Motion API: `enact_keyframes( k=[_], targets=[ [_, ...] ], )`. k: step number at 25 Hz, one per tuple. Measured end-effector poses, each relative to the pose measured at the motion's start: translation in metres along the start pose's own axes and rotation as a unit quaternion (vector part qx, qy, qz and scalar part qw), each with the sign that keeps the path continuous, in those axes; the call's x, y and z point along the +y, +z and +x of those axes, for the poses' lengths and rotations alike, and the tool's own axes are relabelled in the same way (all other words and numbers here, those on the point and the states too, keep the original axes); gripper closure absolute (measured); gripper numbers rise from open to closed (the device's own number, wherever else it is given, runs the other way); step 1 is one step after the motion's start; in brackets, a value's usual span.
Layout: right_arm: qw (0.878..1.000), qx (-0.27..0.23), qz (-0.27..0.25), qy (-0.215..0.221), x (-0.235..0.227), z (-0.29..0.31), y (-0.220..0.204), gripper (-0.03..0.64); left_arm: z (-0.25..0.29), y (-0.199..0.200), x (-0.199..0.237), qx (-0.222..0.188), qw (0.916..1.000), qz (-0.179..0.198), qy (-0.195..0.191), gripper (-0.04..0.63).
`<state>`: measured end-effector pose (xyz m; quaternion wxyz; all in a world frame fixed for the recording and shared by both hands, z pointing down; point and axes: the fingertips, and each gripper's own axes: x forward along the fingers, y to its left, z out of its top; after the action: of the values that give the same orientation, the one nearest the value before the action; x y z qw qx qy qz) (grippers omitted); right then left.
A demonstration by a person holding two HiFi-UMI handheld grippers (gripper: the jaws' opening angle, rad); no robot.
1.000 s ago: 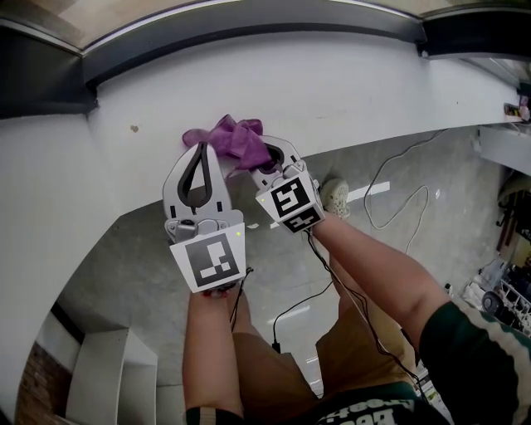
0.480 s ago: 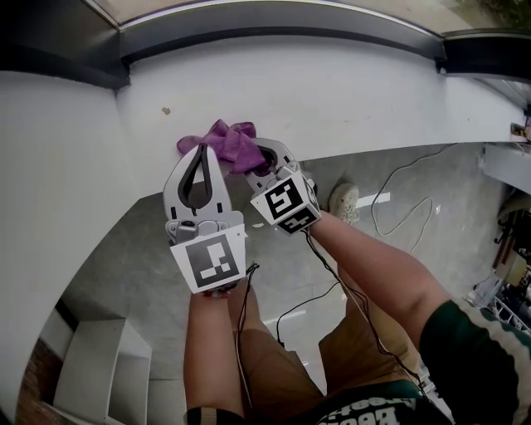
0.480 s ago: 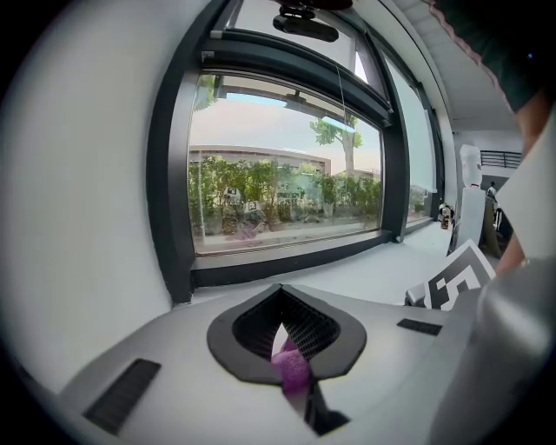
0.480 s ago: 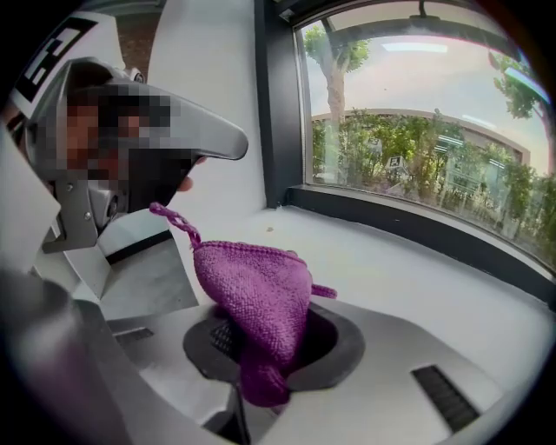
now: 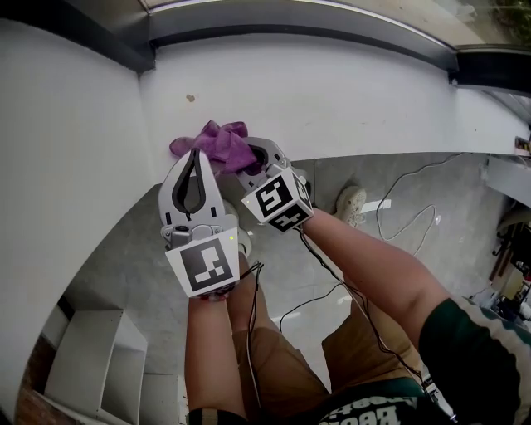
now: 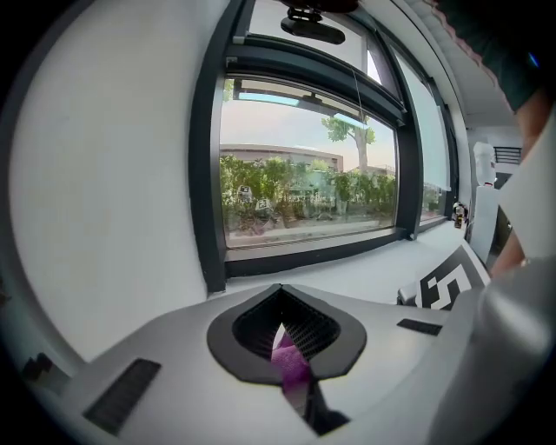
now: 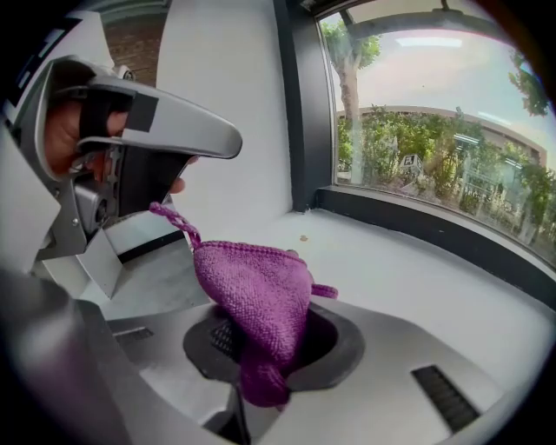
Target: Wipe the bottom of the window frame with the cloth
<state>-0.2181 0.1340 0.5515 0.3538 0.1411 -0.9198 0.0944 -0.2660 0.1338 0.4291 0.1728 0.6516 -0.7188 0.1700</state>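
A purple cloth (image 5: 214, 141) lies bunched at the front edge of the white sill (image 5: 348, 91). My right gripper (image 5: 246, 158) is shut on the purple cloth (image 7: 261, 300), which bulges up out of its jaws. My left gripper (image 5: 196, 154) is just to its left, jaws shut, tip beside the cloth. In the left gripper view a sliver of cloth (image 6: 291, 365) shows through the gap of the left gripper (image 6: 287, 343); I cannot tell if they touch. The dark bottom of the window frame (image 5: 290, 21) (image 6: 313, 254) (image 7: 434, 228) runs along the sill's far side.
A small brown speck (image 5: 190, 98) (image 7: 303, 237) sits on the sill just beyond the cloth. The white wall (image 5: 58, 149) closes the sill's left end. Below are the grey floor with cables (image 5: 398, 207), a shoe (image 5: 353, 202) and white steps (image 5: 91, 357).
Both grippers and the cloth have moved left along the sill, closer to the speck and the left wall. Both grippers stay shut.
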Motion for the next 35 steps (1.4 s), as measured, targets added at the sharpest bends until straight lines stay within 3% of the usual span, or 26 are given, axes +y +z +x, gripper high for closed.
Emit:
enact_keyframes(
  k=[10, 17, 24, 35],
  targets=[
    [0.999, 0.003, 0.001, 0.041, 0.041, 0.024, 0.020, 0.532, -0.018, -0.004, 0.030, 0.000, 0.9995, -0.014, 0.029, 0.589],
    [0.996, 0.002, -0.042, 0.081, 0.065, 0.042, 0.037, 0.532, -0.025, -0.006, 0.046, 0.001, 0.9984, -0.024, 0.050, 0.589],
    [0.991, -0.008, -0.074, 0.115, 0.061, 0.046, 0.041, 0.532, -0.023, -0.009, 0.055, 0.004, 0.9972, -0.032, 0.068, 0.589],
    [0.984, -0.024, -0.127, 0.121, 0.017, 0.072, 0.072, 0.532, -0.008, 0.000, 0.067, -0.001, 0.9939, -0.040, 0.103, 0.589]
  ],
)
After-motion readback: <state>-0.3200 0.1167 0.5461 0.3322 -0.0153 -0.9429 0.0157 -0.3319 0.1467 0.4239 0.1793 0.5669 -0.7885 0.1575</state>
